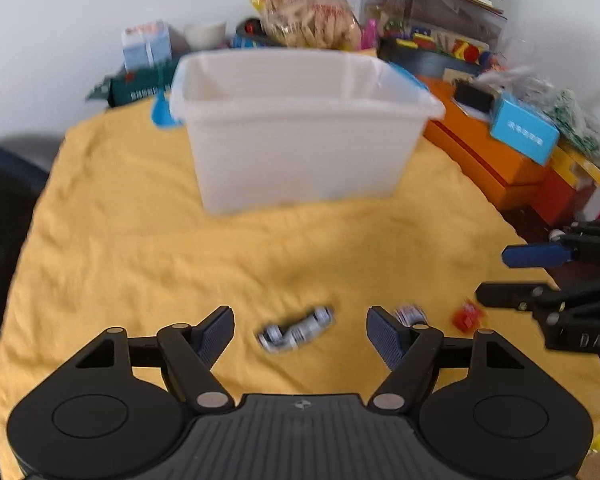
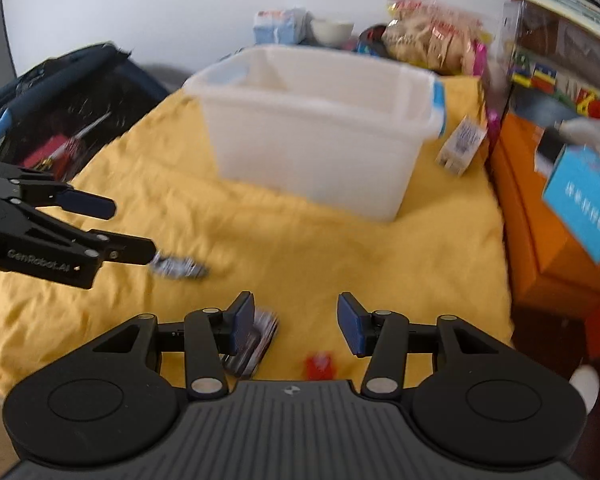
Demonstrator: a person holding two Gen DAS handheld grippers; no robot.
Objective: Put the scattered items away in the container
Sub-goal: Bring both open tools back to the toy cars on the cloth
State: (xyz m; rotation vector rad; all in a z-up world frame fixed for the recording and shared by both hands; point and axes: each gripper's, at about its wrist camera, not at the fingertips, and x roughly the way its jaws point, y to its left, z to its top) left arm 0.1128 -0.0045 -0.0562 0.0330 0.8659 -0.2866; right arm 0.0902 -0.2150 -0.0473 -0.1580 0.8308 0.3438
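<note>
A white plastic container (image 1: 300, 148) (image 2: 320, 136) with blue handles stands on the yellow cloth (image 1: 140, 240) (image 2: 300, 248). My left gripper (image 1: 300, 314) (image 2: 124, 228) hangs open over a blurred silver-and-blue item (image 1: 296, 330) (image 2: 178, 267) that lies on the cloth between its fingers, untouched. My right gripper (image 2: 296, 304) (image 1: 500, 274) is open too, above a small red piece (image 2: 320, 366) (image 1: 466, 318). A striped dark packet (image 2: 256, 340) (image 1: 410, 314) lies just beside its left finger. Neither gripper holds anything.
A small printed box (image 2: 462, 146) leans by the container's right side. Orange boxes (image 1: 492, 160) (image 2: 540, 220) and a blue carton (image 1: 524, 132) line the right edge. Snack bags (image 1: 308, 20), a cup and toys crowd the back. A dark open bag (image 2: 72, 120) sits at the left.
</note>
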